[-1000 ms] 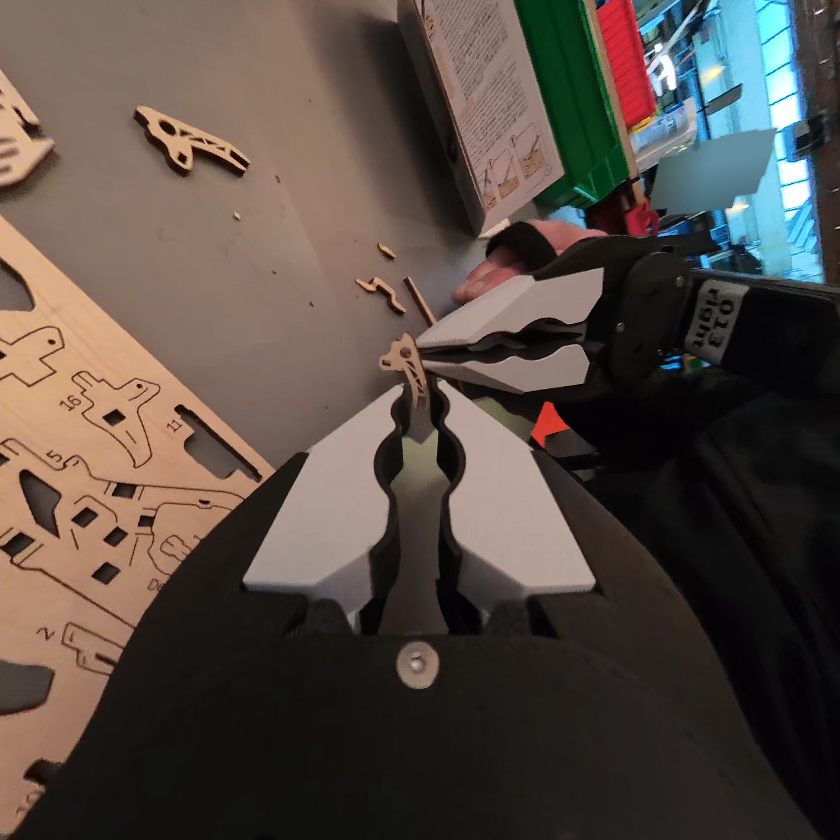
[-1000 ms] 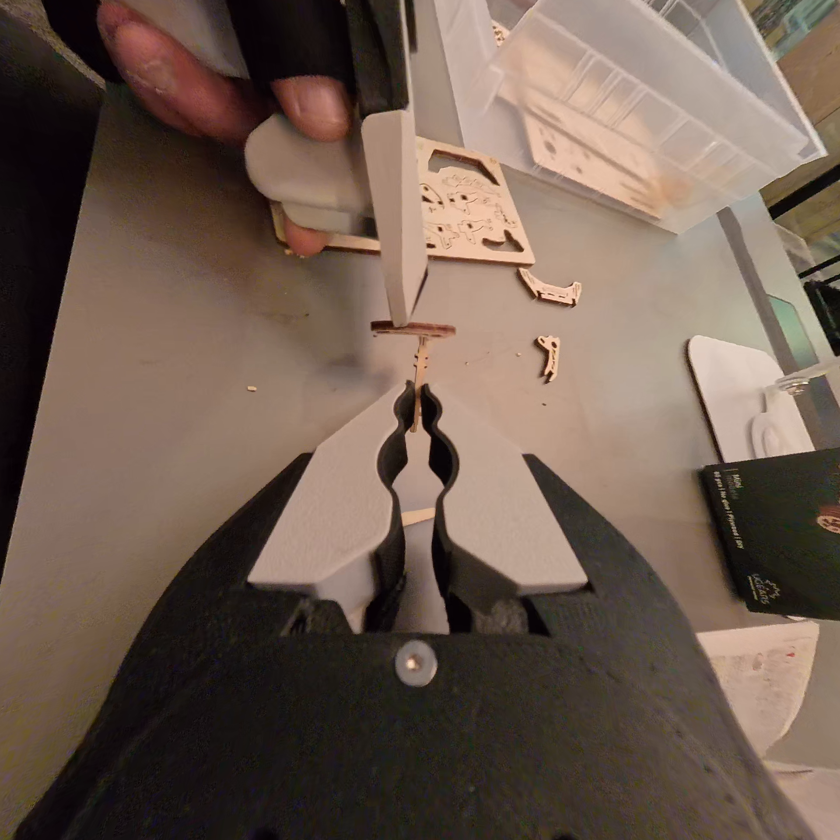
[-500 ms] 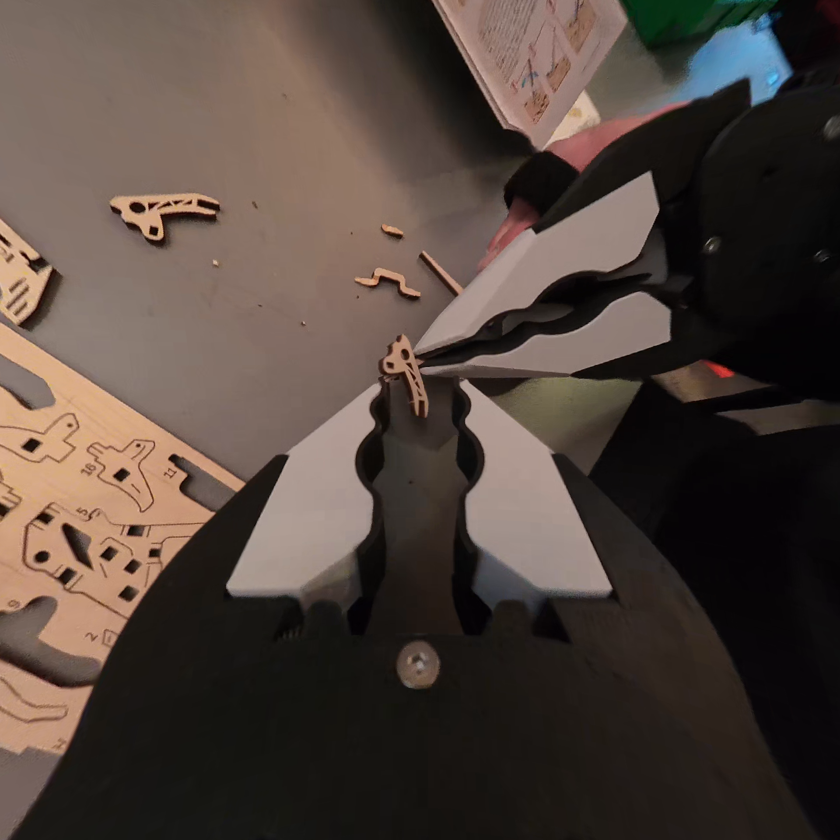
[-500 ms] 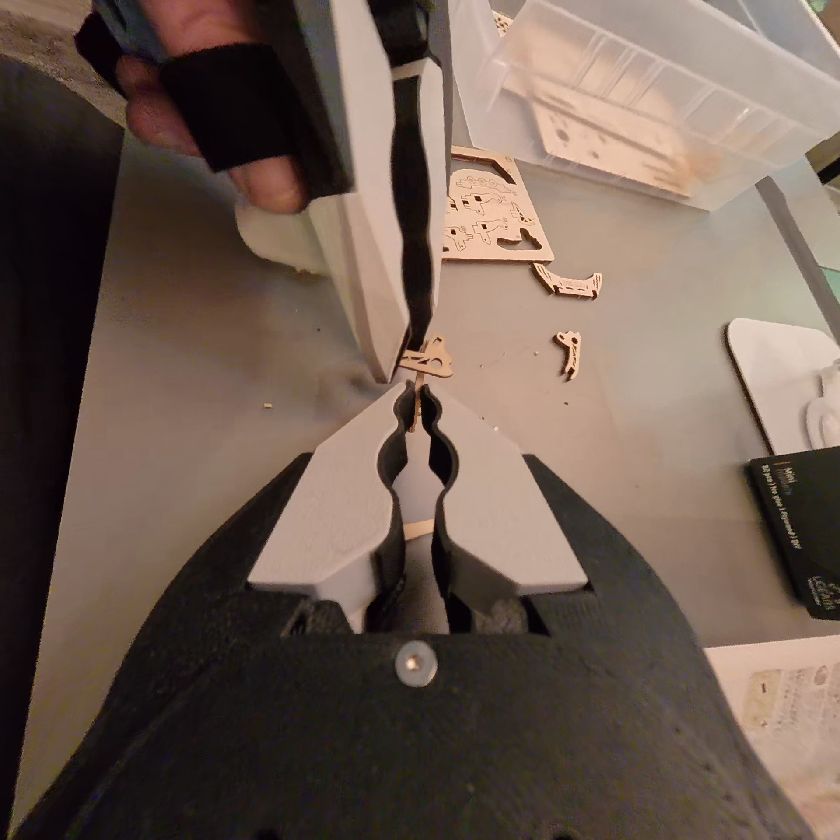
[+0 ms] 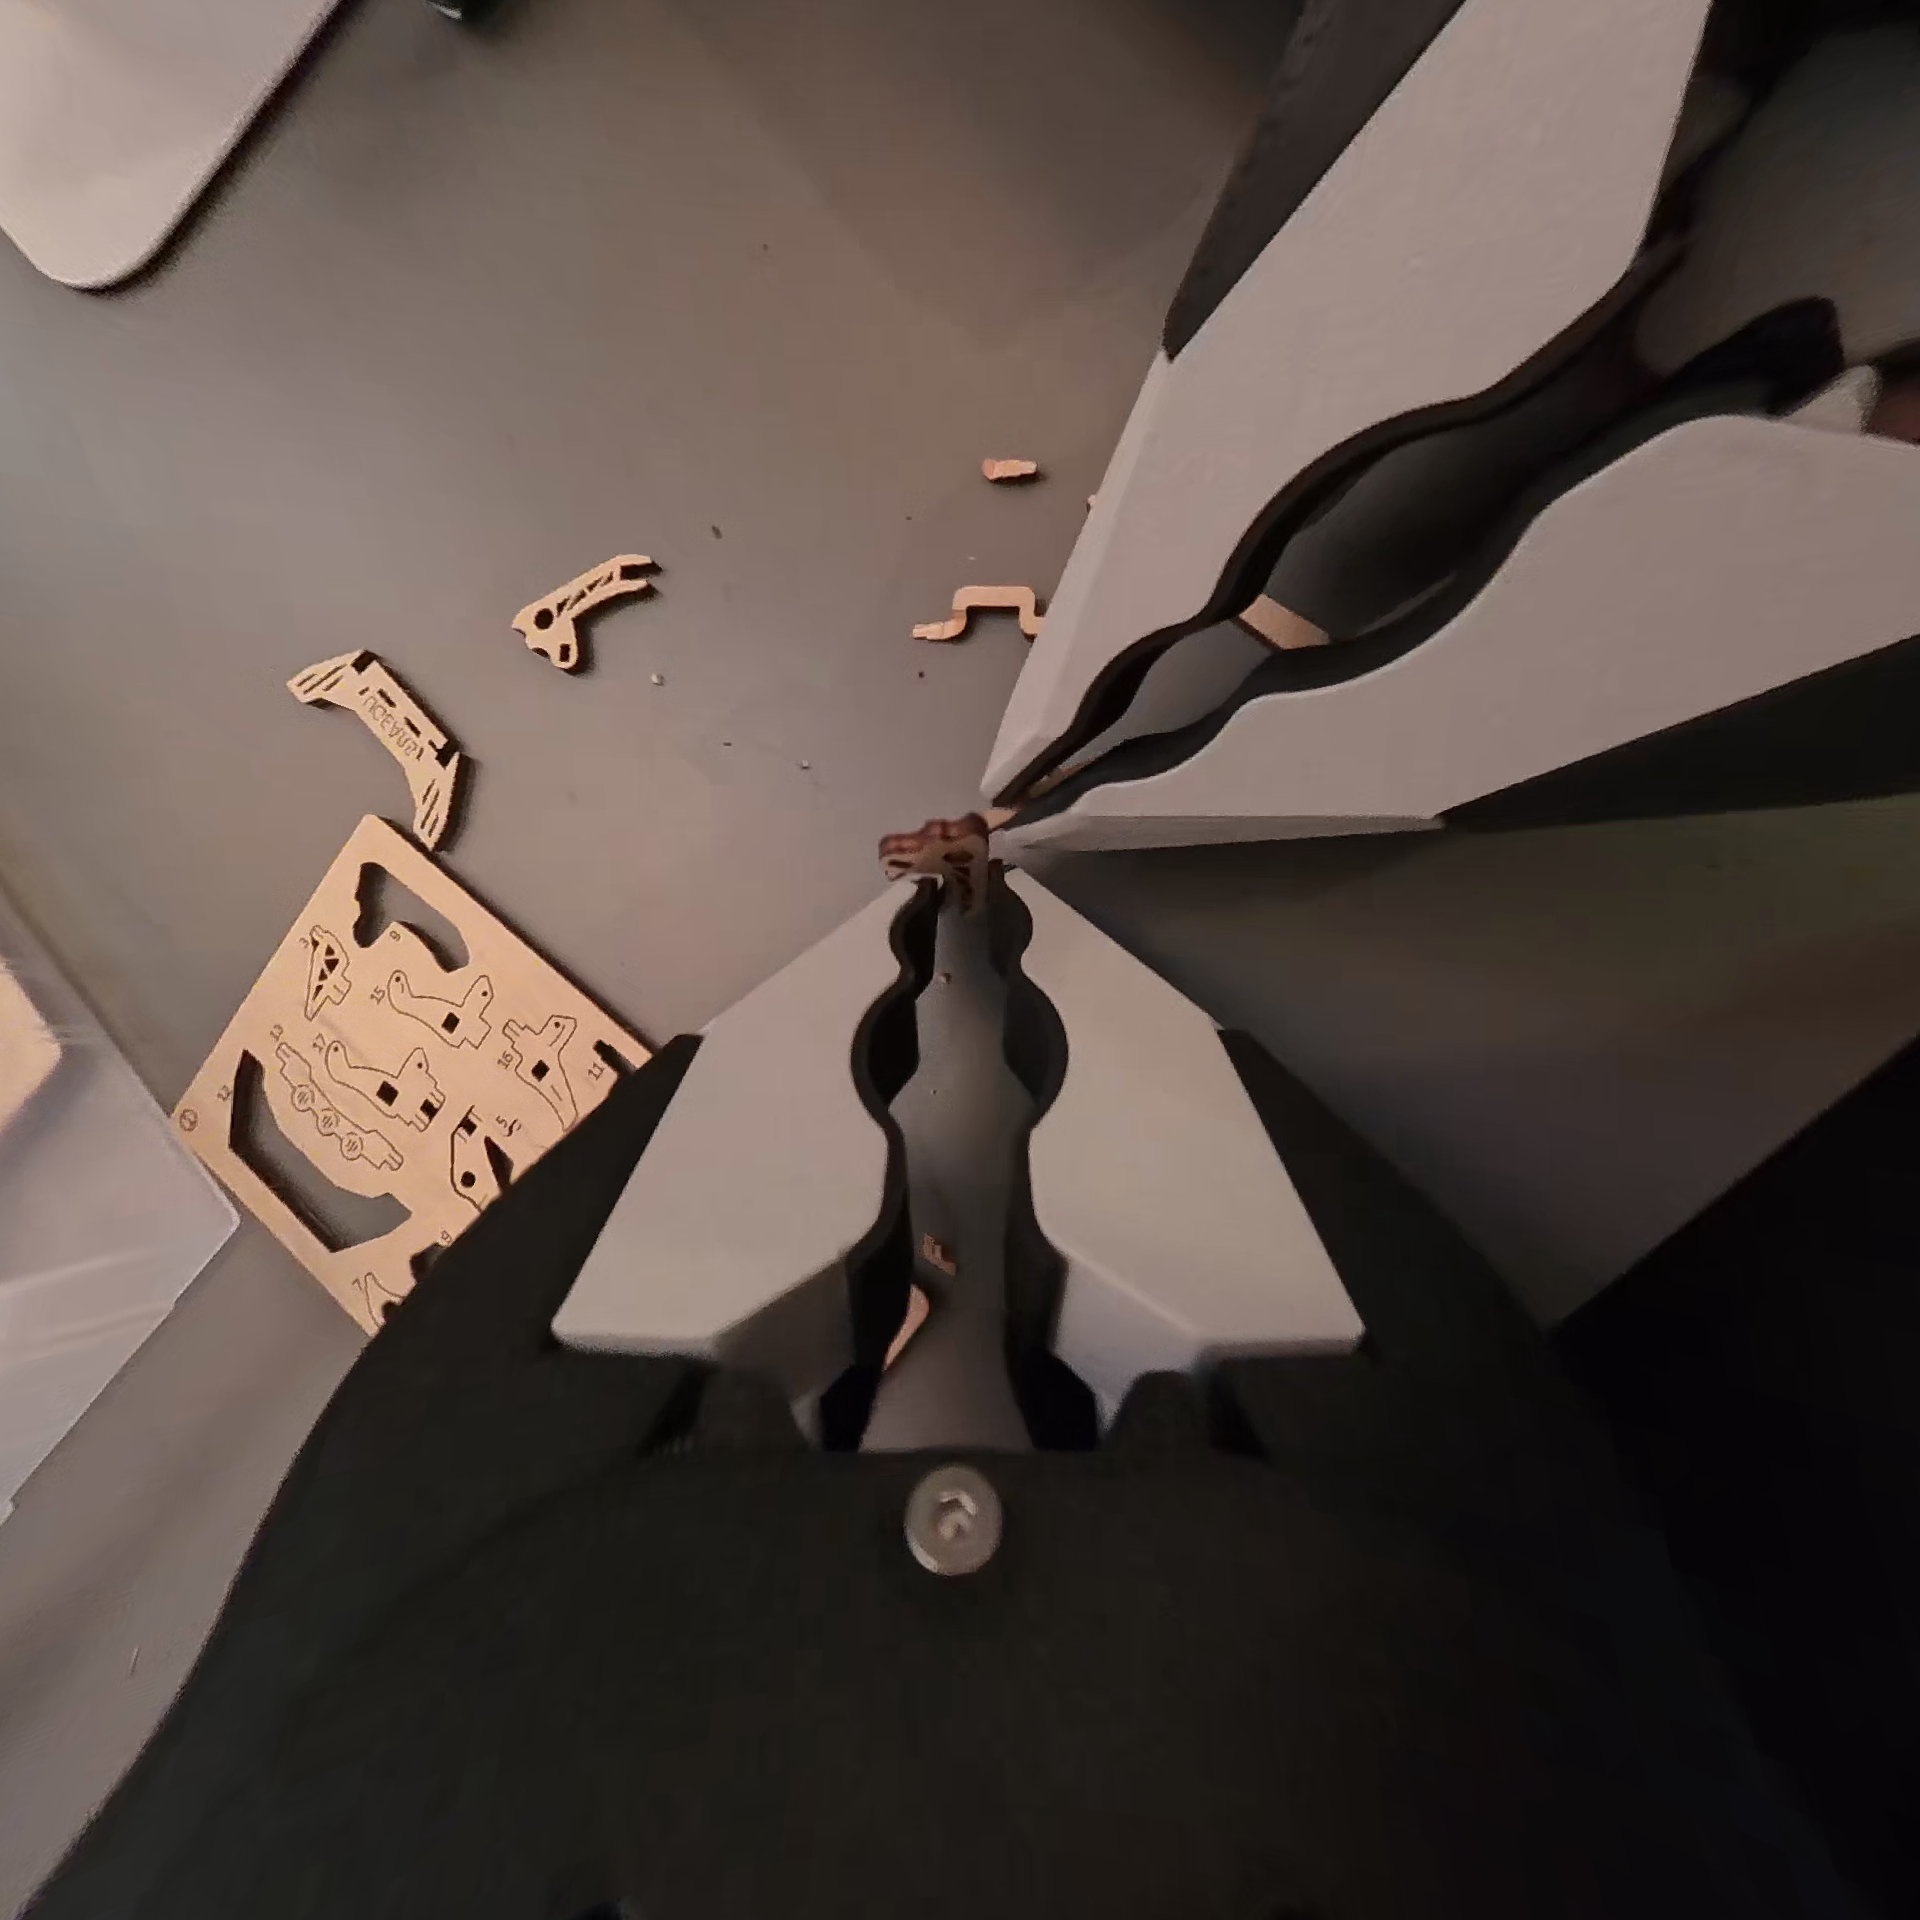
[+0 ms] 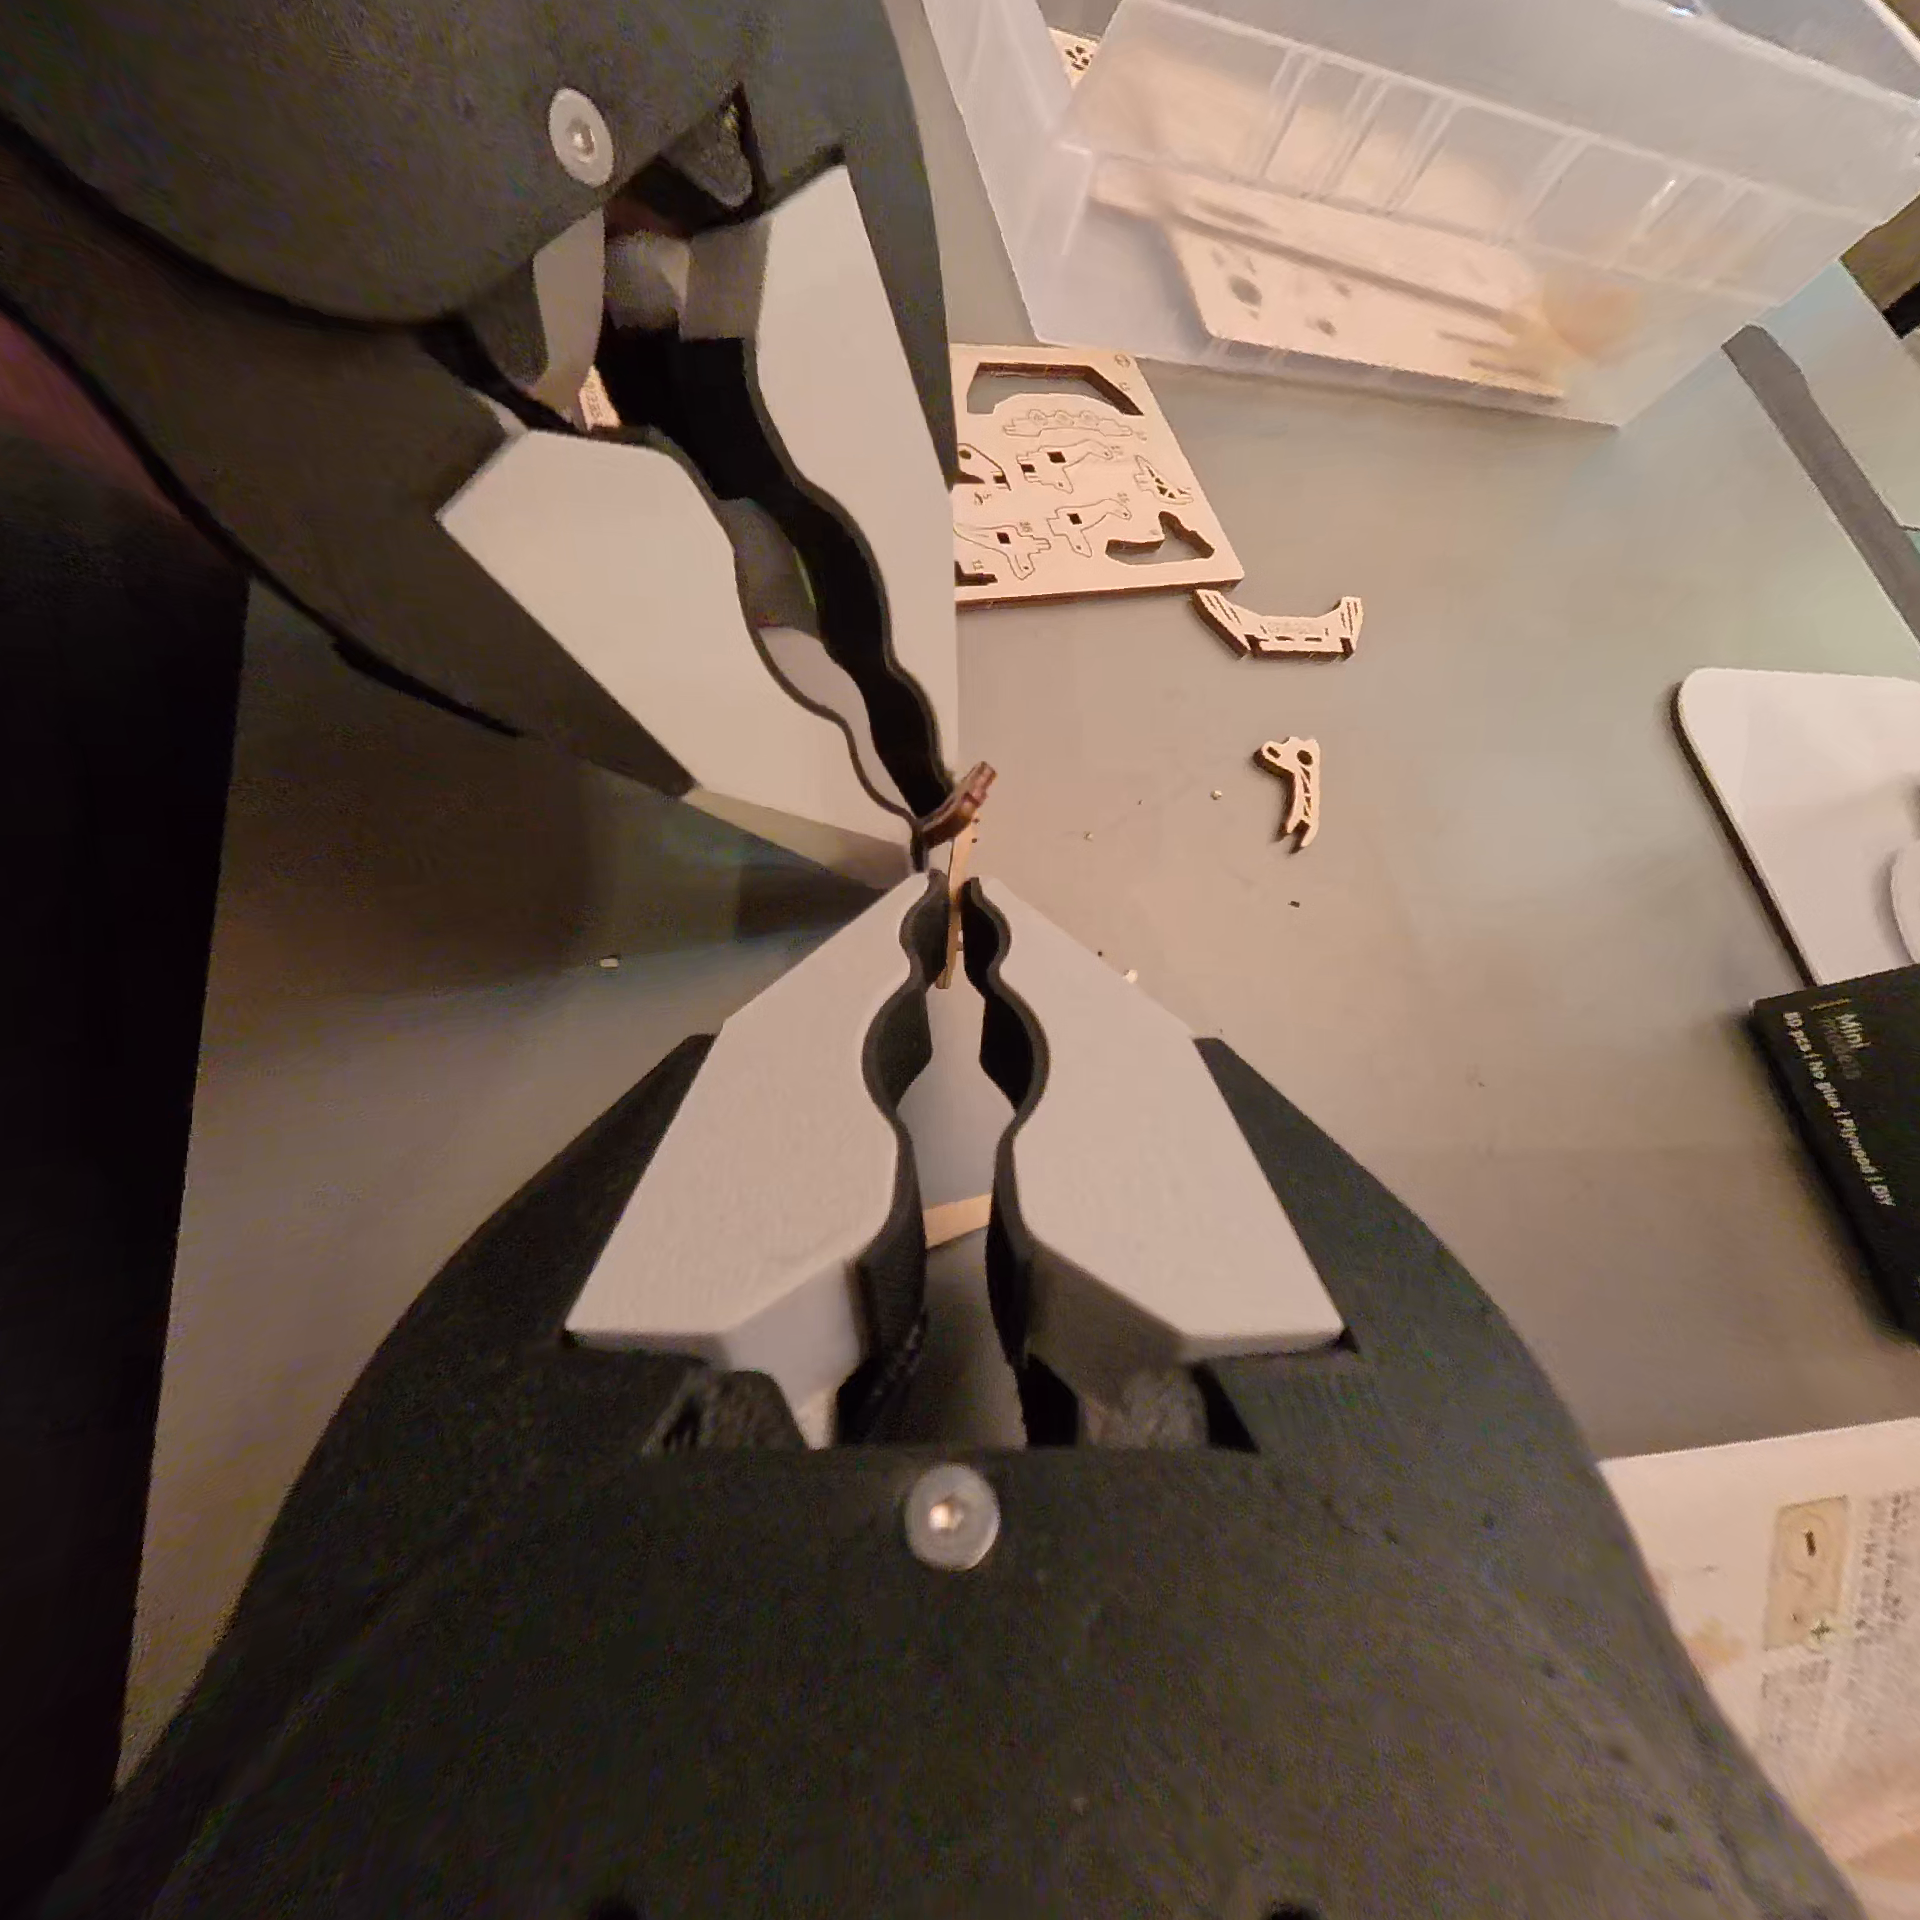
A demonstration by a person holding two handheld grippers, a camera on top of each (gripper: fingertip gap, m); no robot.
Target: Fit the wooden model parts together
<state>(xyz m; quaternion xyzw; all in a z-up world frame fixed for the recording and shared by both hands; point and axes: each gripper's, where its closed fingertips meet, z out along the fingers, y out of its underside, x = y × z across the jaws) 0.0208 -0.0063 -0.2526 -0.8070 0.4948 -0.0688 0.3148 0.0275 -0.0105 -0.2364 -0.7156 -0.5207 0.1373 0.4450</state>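
Between the two grippers, just above the grey table [image 6: 1455,1039], two small wooden pieces meet at right angles. The right gripper [image 6: 948,891] is clamped on a thin pale wooden strip [image 6: 954,914], which stands edge-on between its pads and sticks out past the tips. The left gripper [image 5: 951,902] reaches in from the upper left of the right wrist view; its tips are close together around a darker, skull-shaped wooden part [image 5: 940,847] that sits across the strip's end. Whether its pads press on that part I cannot tell, since a sliver of space shows on one side.

Beyond the right gripper's tips lies a wooden sheet [image 6: 1101,561] with cut-out shapes, and to the right of it a curved loose piece [image 6: 1283,629] and a small skull-like piece [image 6: 1294,784]. Farther off stands a clear plastic box [image 6: 1455,156]. To the right of the gripper rest a white board [image 6: 1808,810] and a black booklet [image 6: 1839,1132].
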